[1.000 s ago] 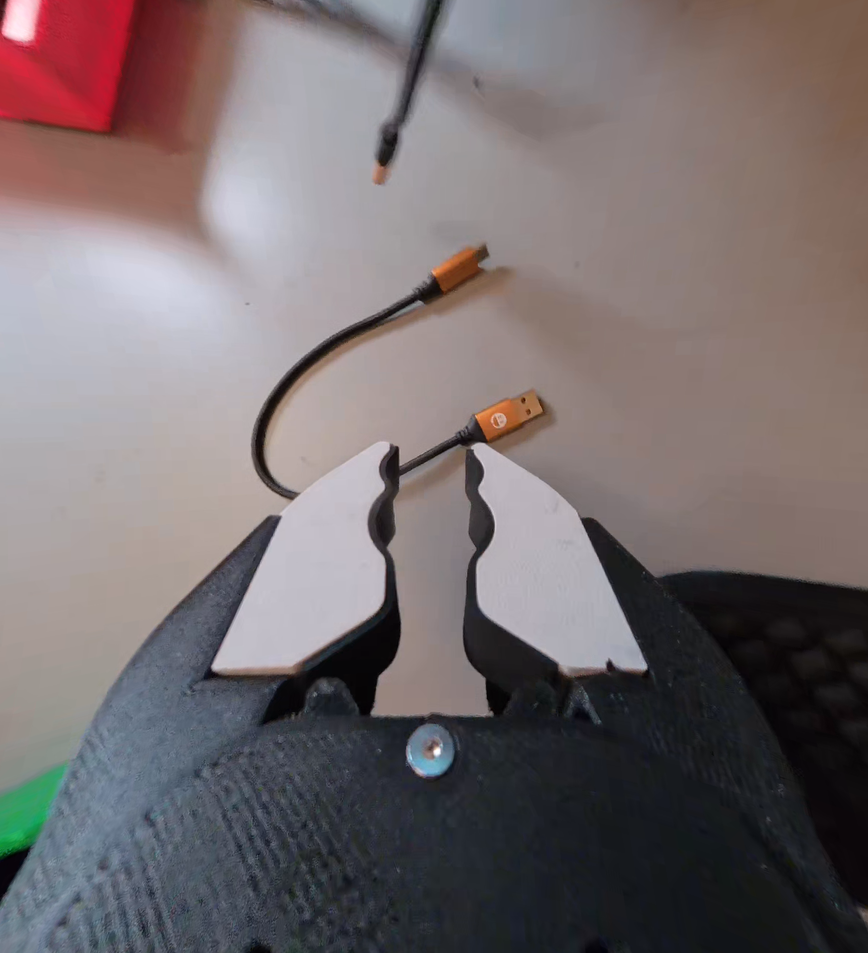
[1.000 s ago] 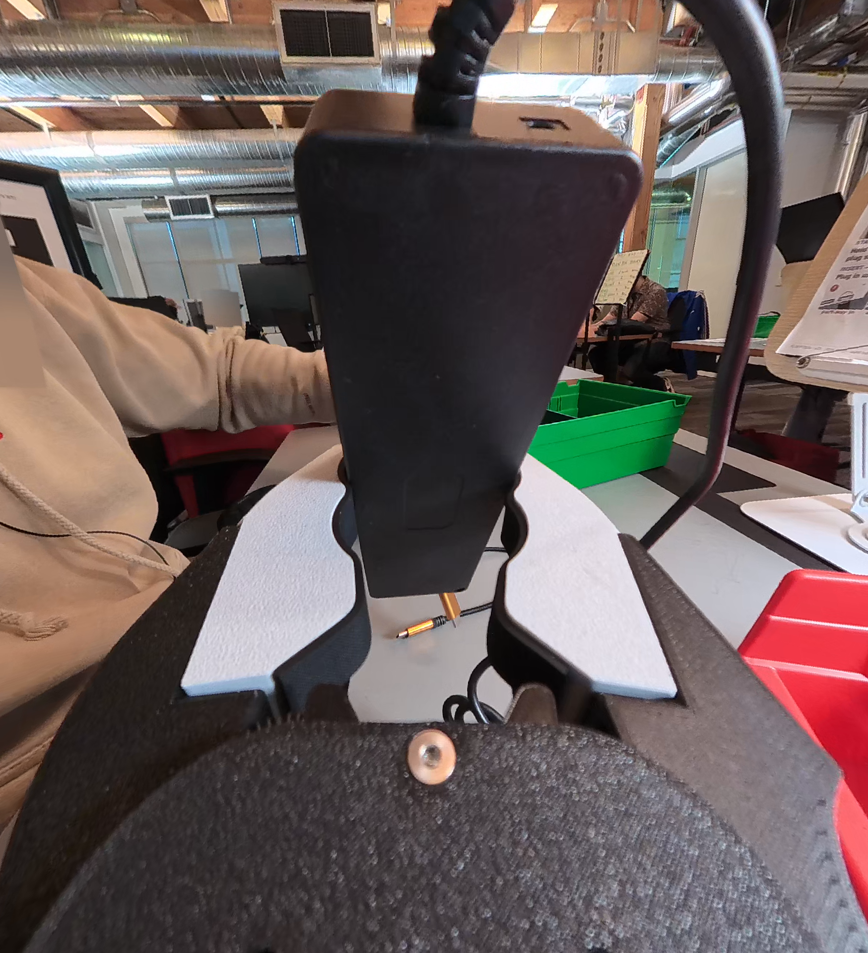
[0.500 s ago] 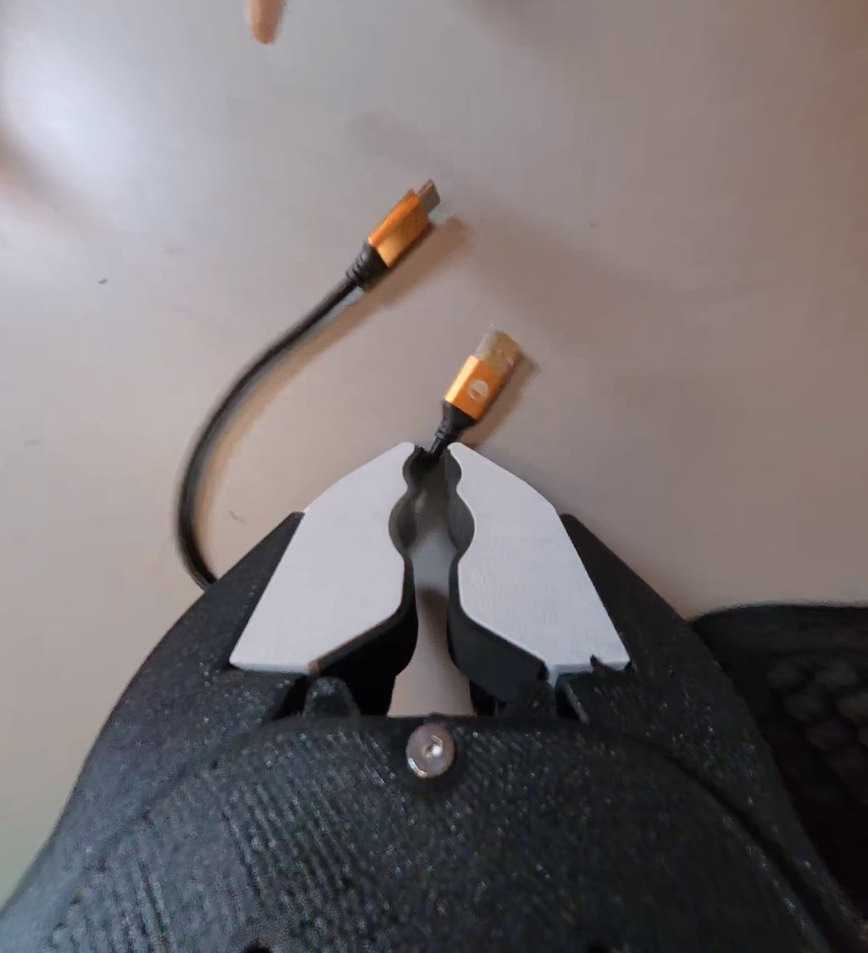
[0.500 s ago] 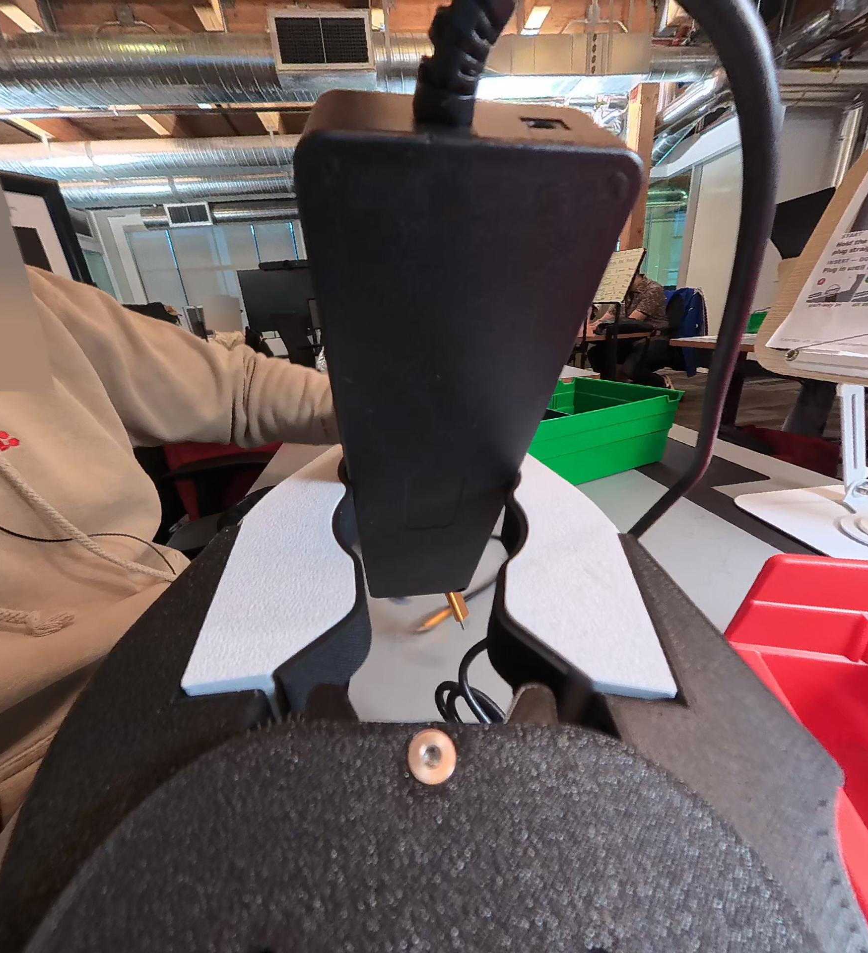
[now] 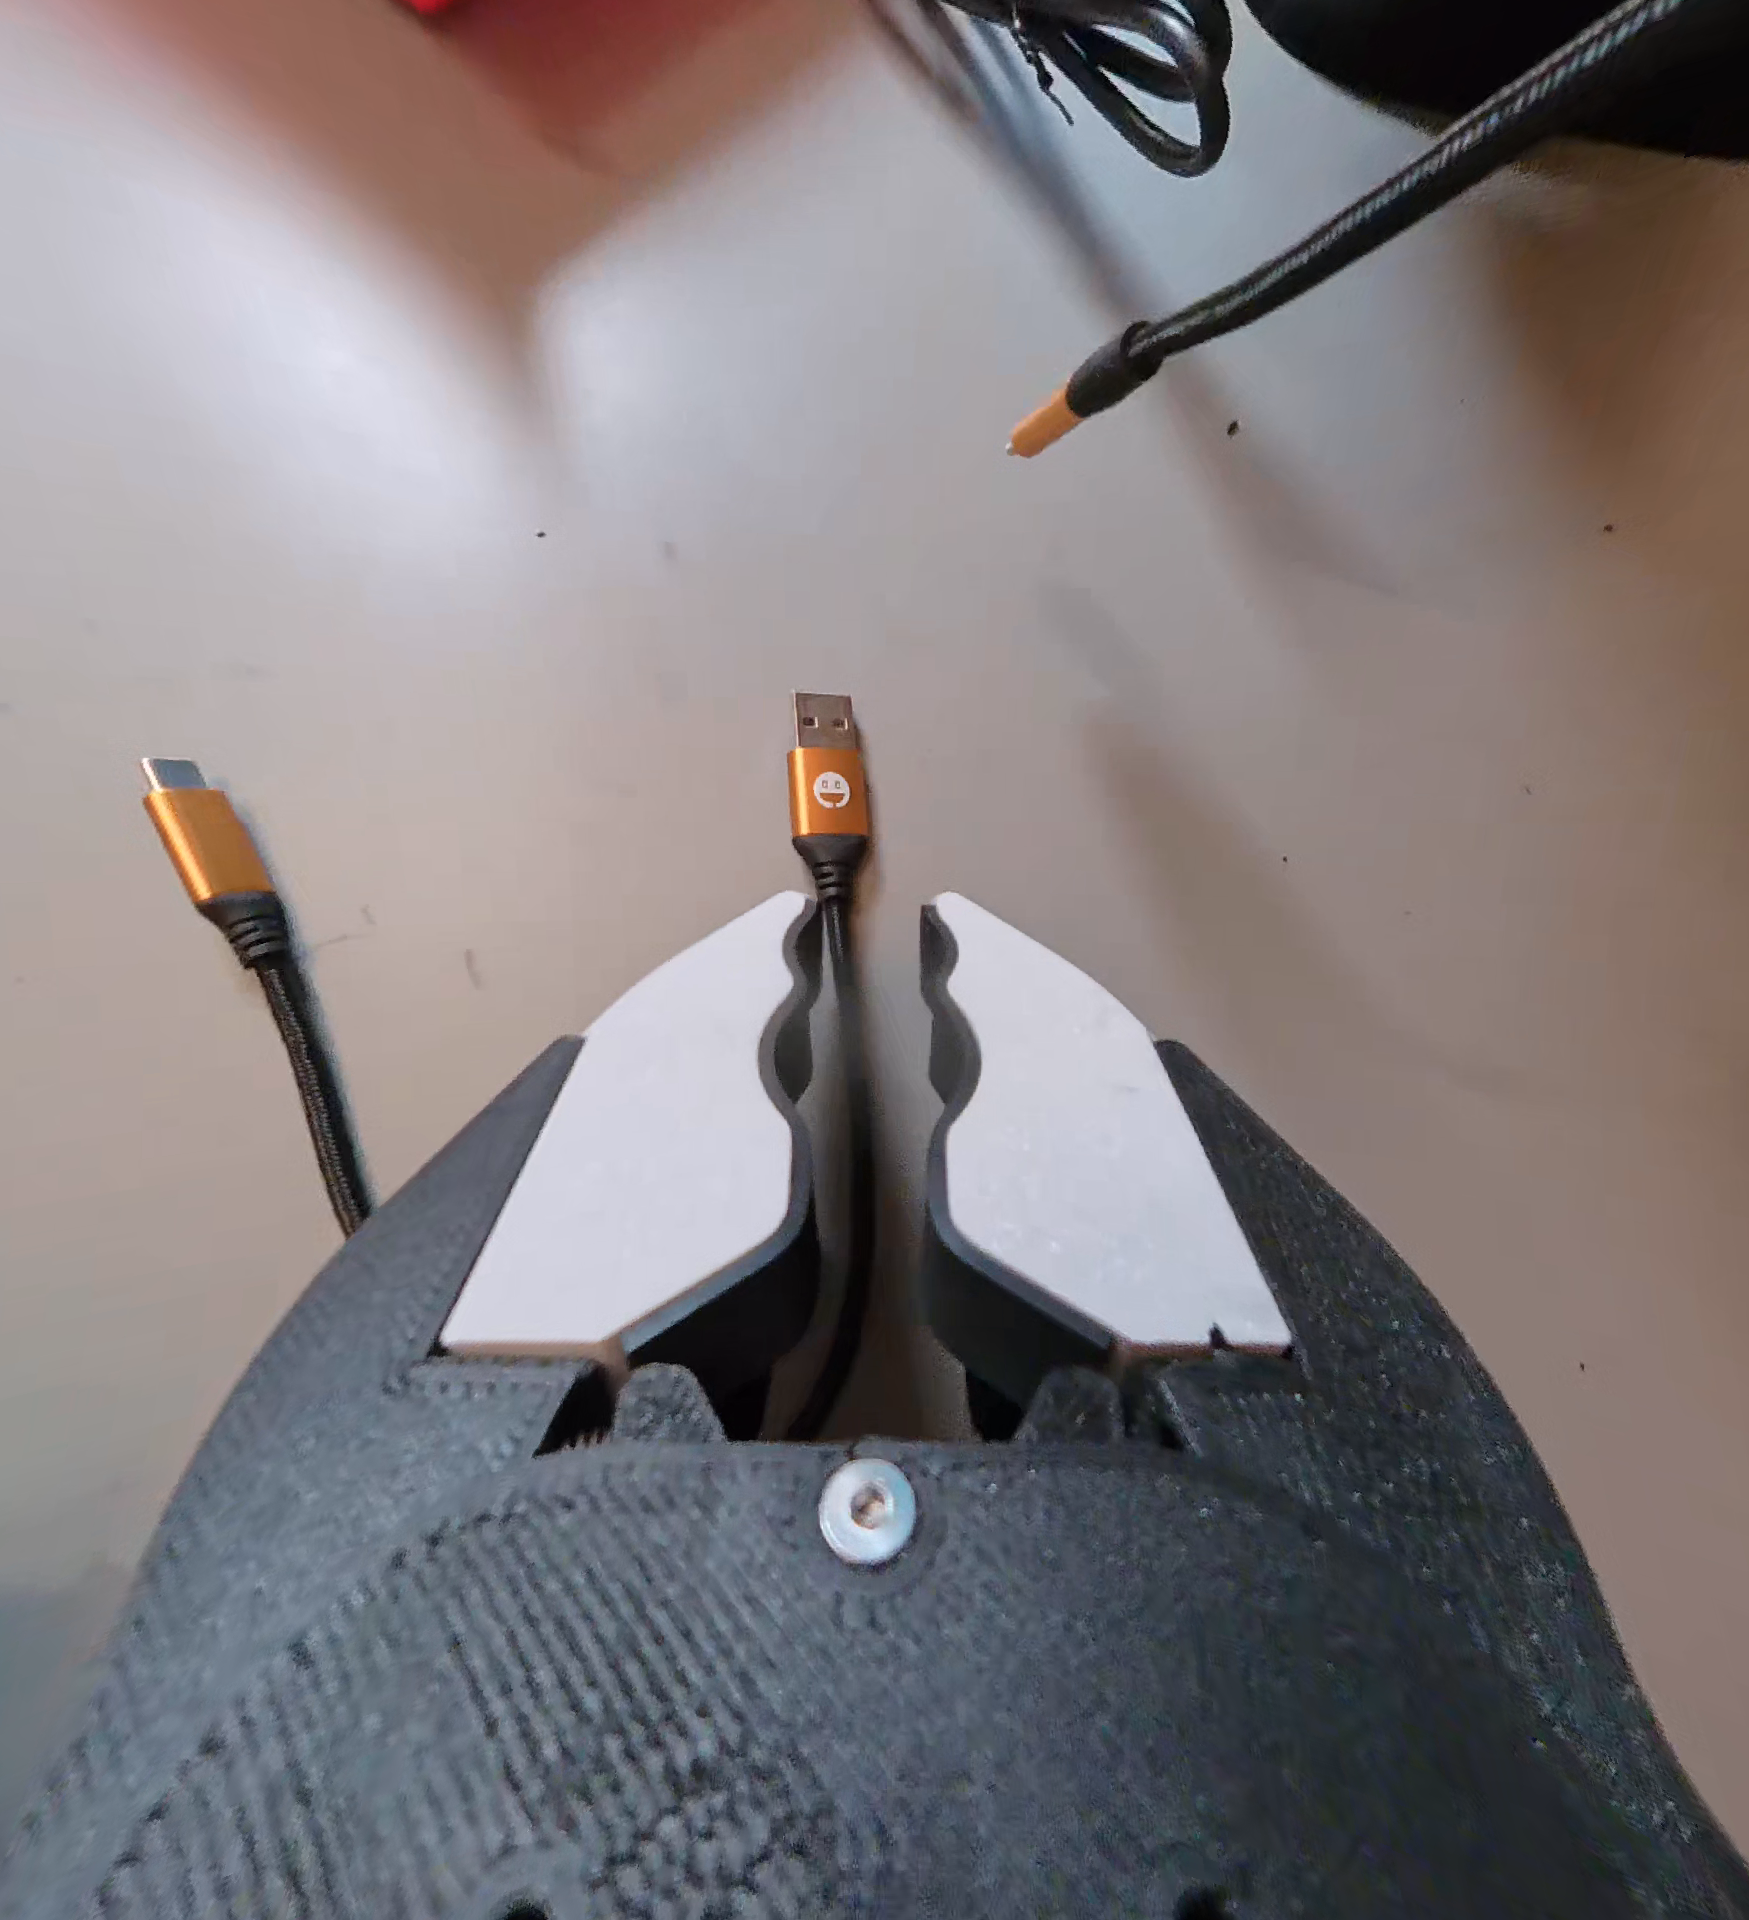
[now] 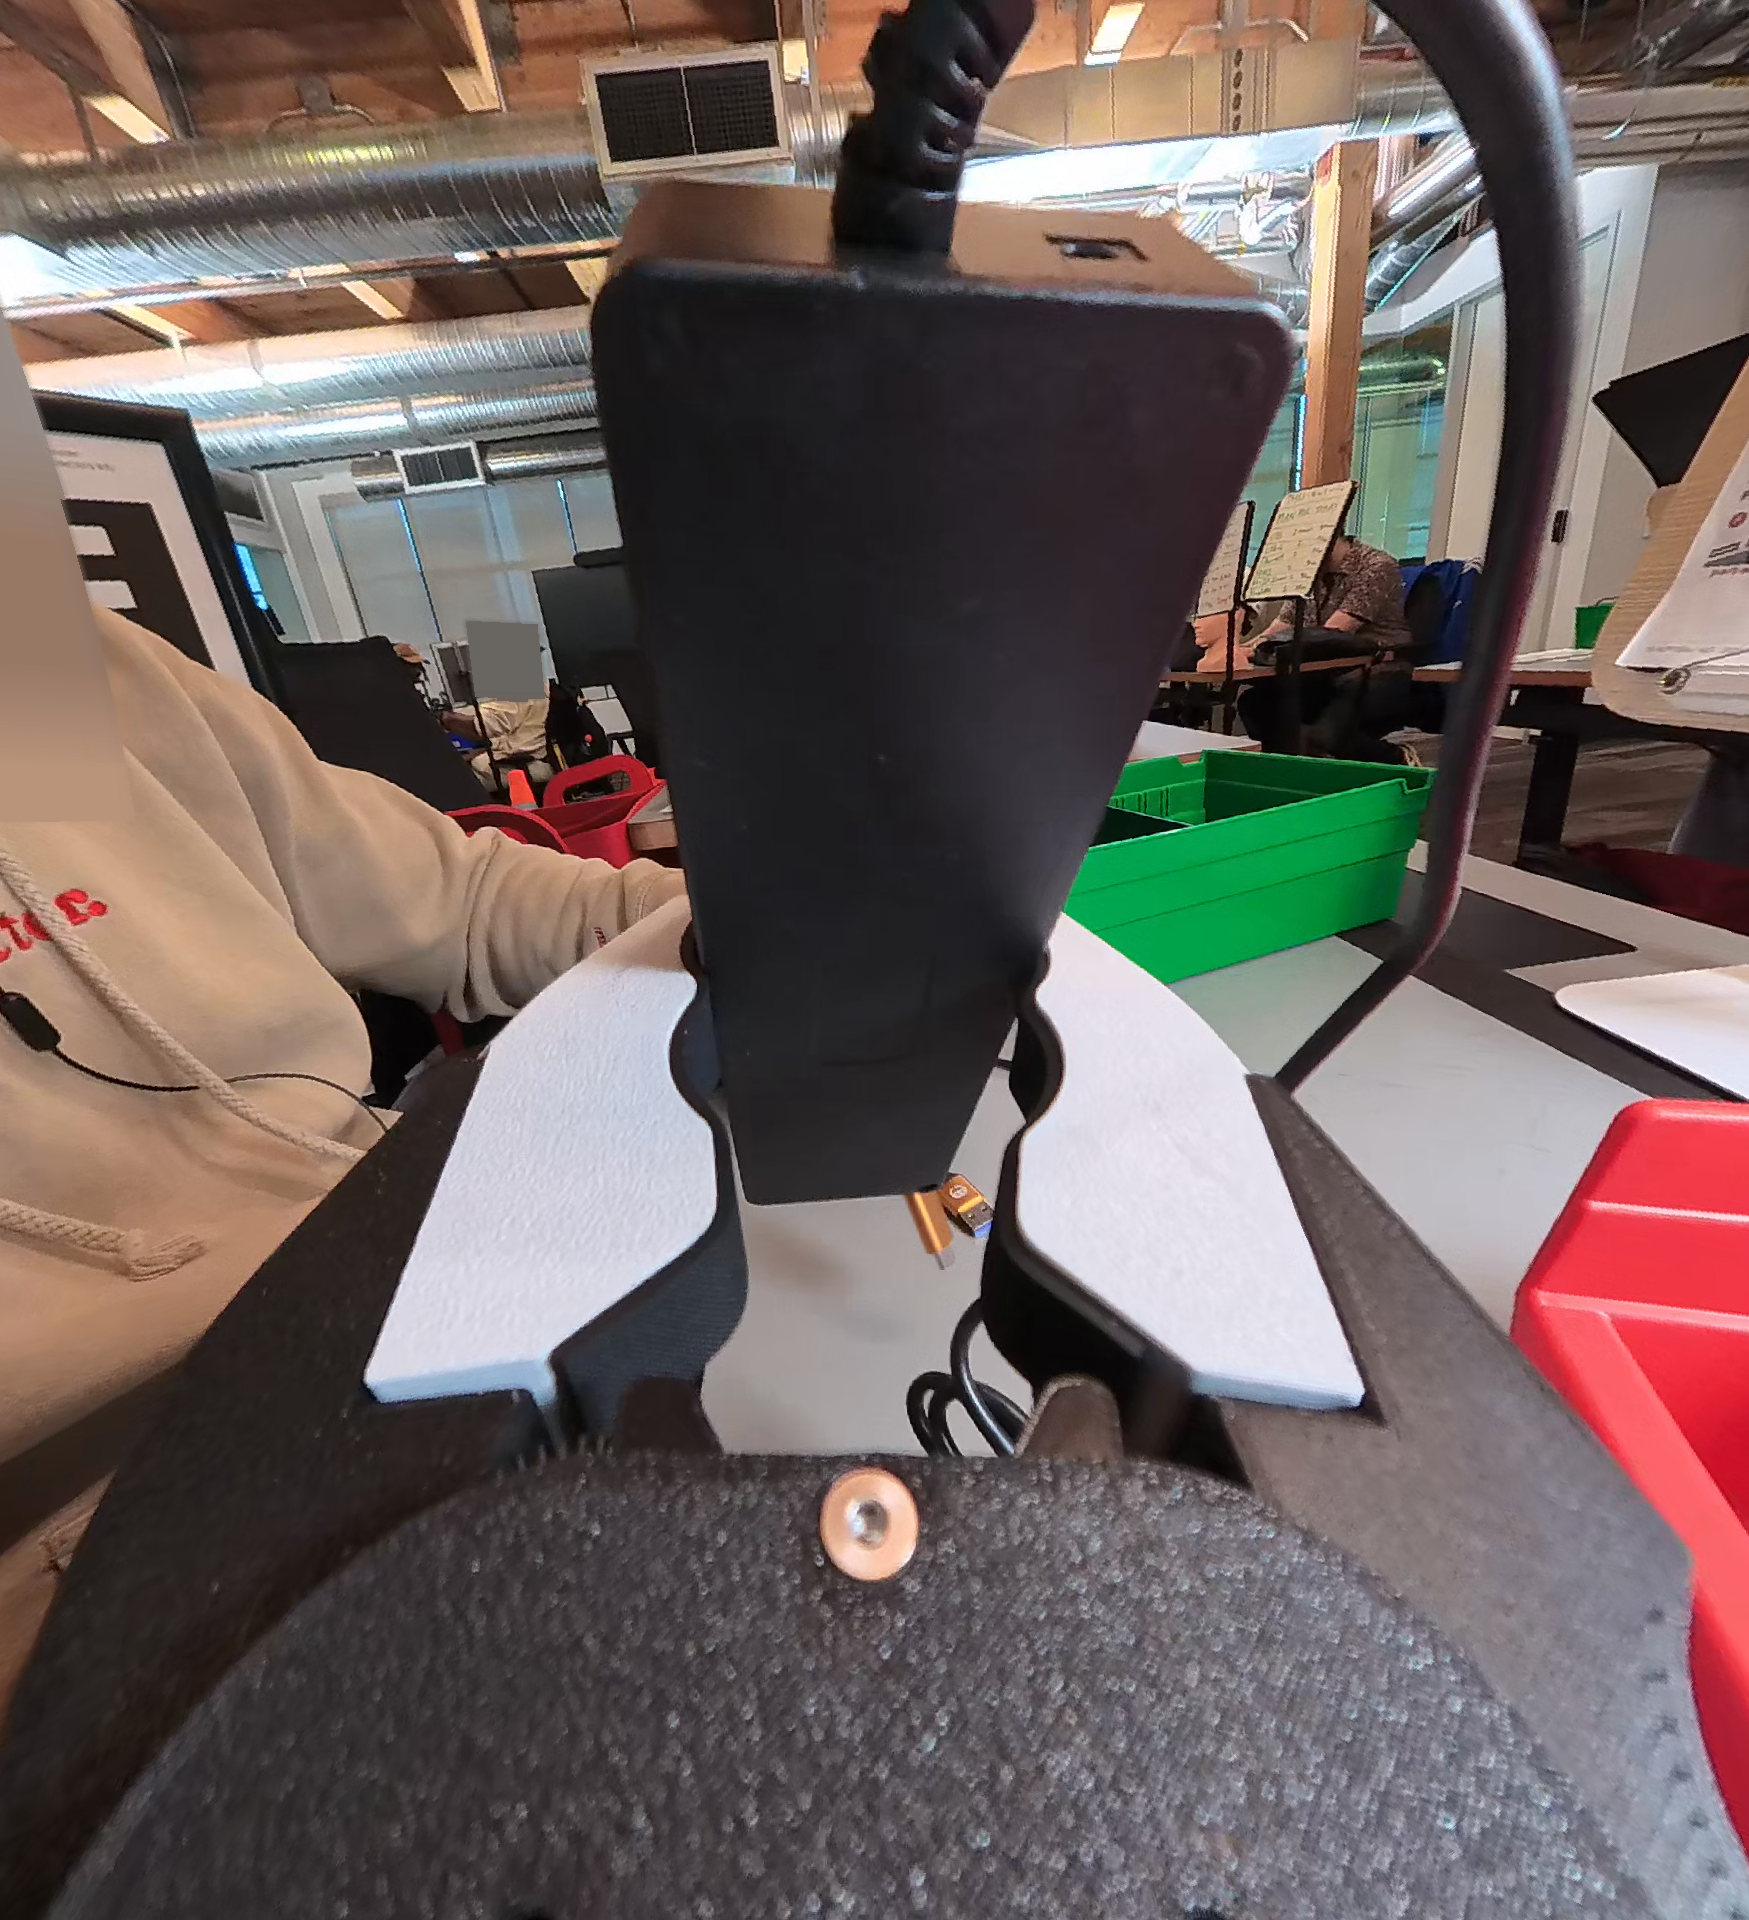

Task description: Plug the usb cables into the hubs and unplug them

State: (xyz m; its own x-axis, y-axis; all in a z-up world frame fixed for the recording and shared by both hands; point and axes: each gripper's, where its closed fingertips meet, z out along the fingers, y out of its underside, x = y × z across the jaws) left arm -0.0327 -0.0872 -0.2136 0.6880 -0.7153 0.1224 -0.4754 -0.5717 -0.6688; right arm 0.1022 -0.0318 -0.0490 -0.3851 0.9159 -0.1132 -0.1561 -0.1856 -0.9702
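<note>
Left wrist view: my left gripper (image 5: 868, 914) looks down at a smooth pale grey table (image 5: 1369, 831). Its two white, wavy-edged fingers (image 5: 662, 1122) stand a little apart, and the braided black cable (image 5: 842, 1029) runs up the gap between them, lying against the left finger and clear of the right one, so I cannot tell whether anything is truly pinched. Just beyond the fingertips the cable ends in a USB-A plug (image 5: 826, 769) with an orange metal sleeve and a bare silver tongue pointing away from me. To the left, well apart, lies the cable's other end, a slimmer USB-C plug (image 5: 200, 836) with the same orange sleeve, tilted slightly left. Far right, a second braided cable (image 5: 1369, 218) slants in with a thin orange tip (image 5: 1046, 421); whether that tip touches the table I cannot tell. The tabletop around the USB-A plug is bare on every side.

Right wrist view: my right gripper (image 6: 865, 997) is clamped on the narrow lower end of a matte black hub (image 6: 932, 644), held upright, with a thick cord (image 6: 911, 114) leaving its top. Below the hub, orange plugs (image 6: 943, 1221) and a coil of thin black wire (image 6: 963, 1403) show on the table. A red bin (image 6: 1680, 1351) sits at near right, a green bin (image 6: 1254, 852) farther back, and a person's beige sleeve (image 6: 330, 914) is at left.
</note>
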